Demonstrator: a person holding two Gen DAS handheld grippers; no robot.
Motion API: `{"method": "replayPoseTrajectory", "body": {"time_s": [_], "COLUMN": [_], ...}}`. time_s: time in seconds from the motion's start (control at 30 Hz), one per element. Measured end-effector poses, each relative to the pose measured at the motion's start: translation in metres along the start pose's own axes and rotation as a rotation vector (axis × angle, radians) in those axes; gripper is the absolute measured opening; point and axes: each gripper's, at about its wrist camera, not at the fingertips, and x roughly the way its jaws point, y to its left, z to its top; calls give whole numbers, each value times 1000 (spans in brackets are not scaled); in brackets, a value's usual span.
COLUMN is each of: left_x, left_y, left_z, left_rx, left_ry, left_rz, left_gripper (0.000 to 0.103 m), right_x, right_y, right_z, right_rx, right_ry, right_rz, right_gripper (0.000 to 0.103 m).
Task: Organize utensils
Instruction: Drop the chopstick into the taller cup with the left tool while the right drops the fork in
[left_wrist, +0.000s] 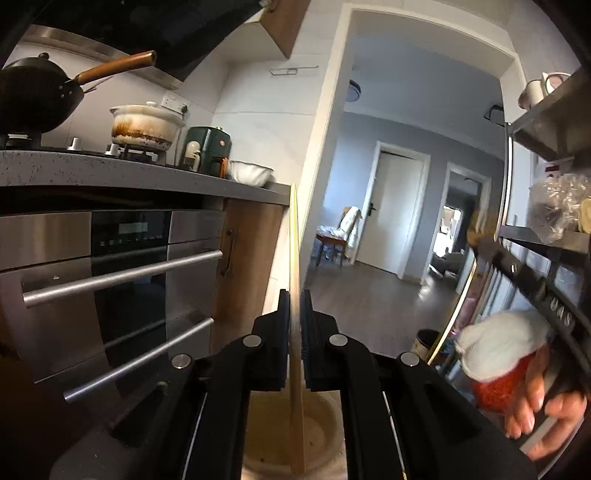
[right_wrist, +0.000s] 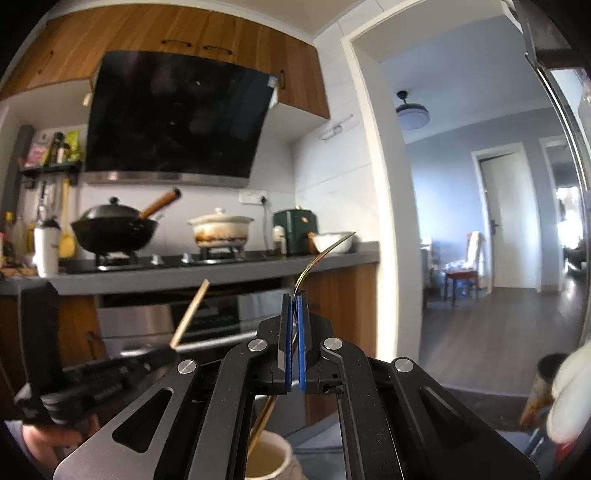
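My left gripper (left_wrist: 294, 295) is shut on a flat wooden stick (left_wrist: 294, 240) that stands upright between the pads; its lower end reaches into a beige cup (left_wrist: 325, 435) below. My right gripper (right_wrist: 294, 298) is shut on a thin curved gold utensil (right_wrist: 325, 251) whose tip bends up and right; its lower end runs down to a cream cup (right_wrist: 273, 458). In the right wrist view the left gripper (right_wrist: 162, 356) and its wooden stick (right_wrist: 190, 312) show at the left. In the left wrist view the right gripper's body (left_wrist: 535, 288) shows at the right.
A kitchen counter (right_wrist: 221, 271) holds a black wok (right_wrist: 110, 230), a white stained pot (right_wrist: 221, 229), a green appliance (right_wrist: 295, 230) and a white bowl (right_wrist: 332, 242). An oven (left_wrist: 110, 277) sits under it. A metal shelf rack (left_wrist: 546, 125) stands right. A doorway opens onto a room.
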Motion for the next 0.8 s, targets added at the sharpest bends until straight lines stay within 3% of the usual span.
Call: {"method": "replayPoseTrajectory", "body": {"time_s": [0.3,0.7,0.77,0.8], "left_x": [0,-19,-18,-19], "left_y": [0,-16,-16,-15], "left_z": [-29,-45,-44,-43], "left_rx": [30,156,160,156], "left_ry": [5,27,33,34], "left_rz": [57,151,164,175], "left_gripper": [6,8,15,29], "right_x": [28,42,43,43], "right_y": [-5,4,4,4], "right_z": [-41,-65,-65,-65], "right_rx": [28,-1,1,3], "right_ry": [181,273,276,277], "right_rz": [41,31,36,41], "right_gripper": [3,4,4,4]}}
